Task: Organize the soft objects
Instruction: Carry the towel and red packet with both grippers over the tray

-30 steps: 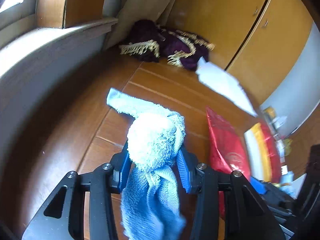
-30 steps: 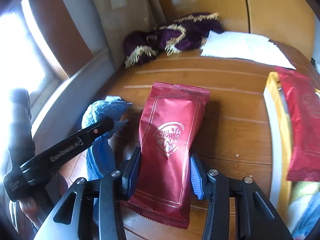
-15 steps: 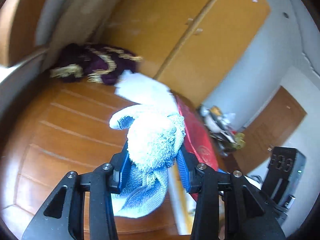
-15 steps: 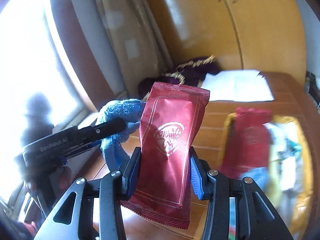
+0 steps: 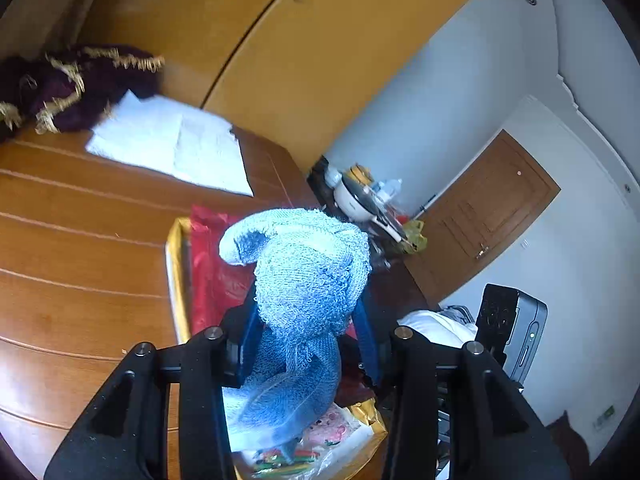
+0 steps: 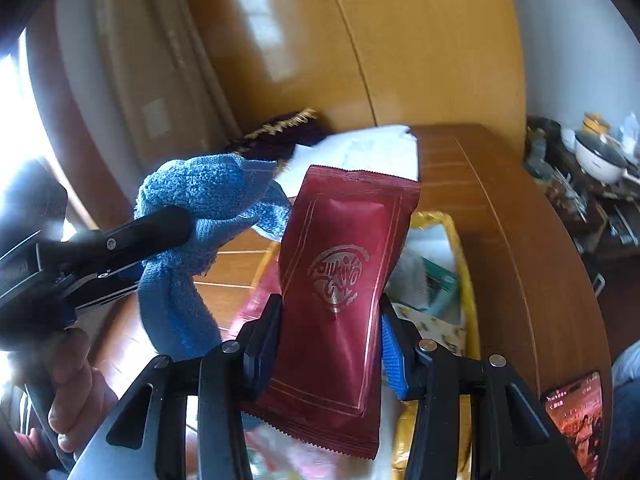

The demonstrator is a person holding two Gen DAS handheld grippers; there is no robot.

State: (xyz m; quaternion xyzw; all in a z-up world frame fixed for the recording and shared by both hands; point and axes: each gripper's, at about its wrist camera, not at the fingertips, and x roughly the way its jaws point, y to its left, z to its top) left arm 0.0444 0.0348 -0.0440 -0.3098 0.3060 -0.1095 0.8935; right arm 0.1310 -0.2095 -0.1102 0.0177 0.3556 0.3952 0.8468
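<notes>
While the left gripper [image 5: 306, 330] clamps the blue towel [image 5: 300, 280] and the right gripper [image 6: 330, 340] clamps the red packet [image 6: 340, 280], better to lower both slowly over the yellow box [image 6: 464, 240], then release gently.

The blue towel [image 5: 308, 280] is fluffy, loopy cloth. The red packet [image 6: 340, 280] is shiny foil — smooth. The table [image 5: 80, 260] is glossy wood.

Wooden table [image 5: 80, 240], orange-yellow wardrobe doors [image 5: 320, 52] behind, pale grey-blue wall [image 5: 440, 112], brown door [image 5: 480, 224] (closed), curtain [image 6: 132, 80] beside bright window glare [image 6: 12, 112] at left.
</notes>
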